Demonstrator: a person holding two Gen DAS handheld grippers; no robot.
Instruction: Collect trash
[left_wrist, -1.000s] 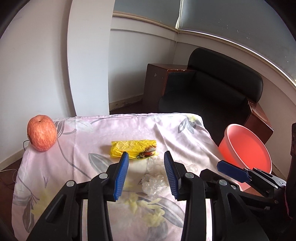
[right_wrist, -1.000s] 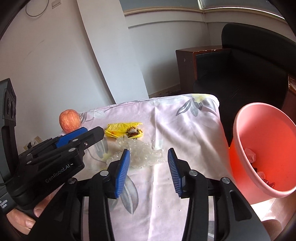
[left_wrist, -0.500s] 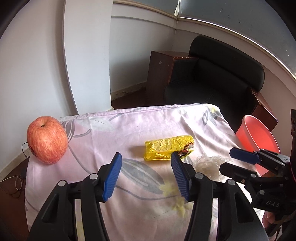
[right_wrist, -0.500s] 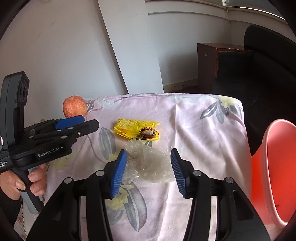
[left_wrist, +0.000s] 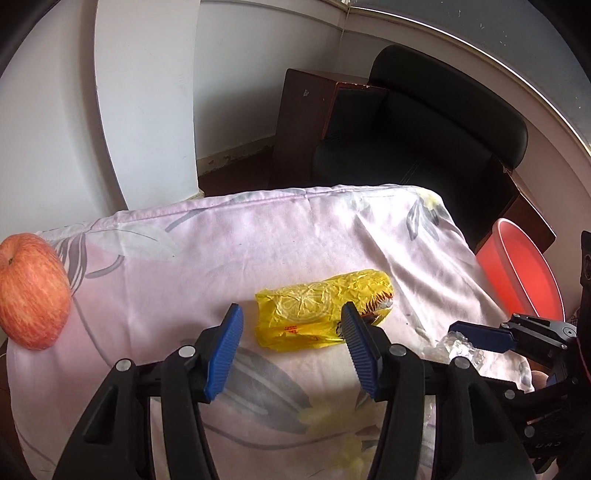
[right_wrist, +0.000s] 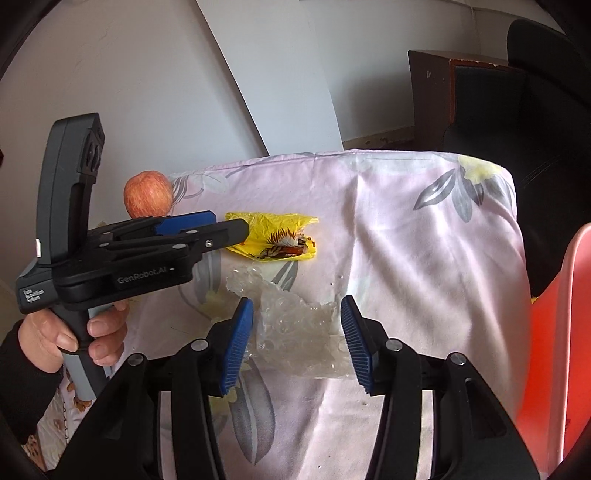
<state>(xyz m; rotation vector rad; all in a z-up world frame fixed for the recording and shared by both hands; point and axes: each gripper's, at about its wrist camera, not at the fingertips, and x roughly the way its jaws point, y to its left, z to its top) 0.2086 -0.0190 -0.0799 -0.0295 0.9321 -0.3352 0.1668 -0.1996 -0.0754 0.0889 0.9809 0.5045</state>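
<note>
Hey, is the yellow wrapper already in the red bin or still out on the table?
Still out. The yellow wrapper lies flat on the floral tablecloth, ahead of the open left tool, well apart from the red bin.

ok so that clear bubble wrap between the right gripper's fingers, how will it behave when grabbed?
The bubble wrap looks crumpled and thin, so it will probably squash and flop. It seems very light. Its glossy film may slip between the right gripper's pads.

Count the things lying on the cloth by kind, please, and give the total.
Yellow wrapper: 1
Clear bubble wrap: 1
Apple: 1
Total: 3
</note>
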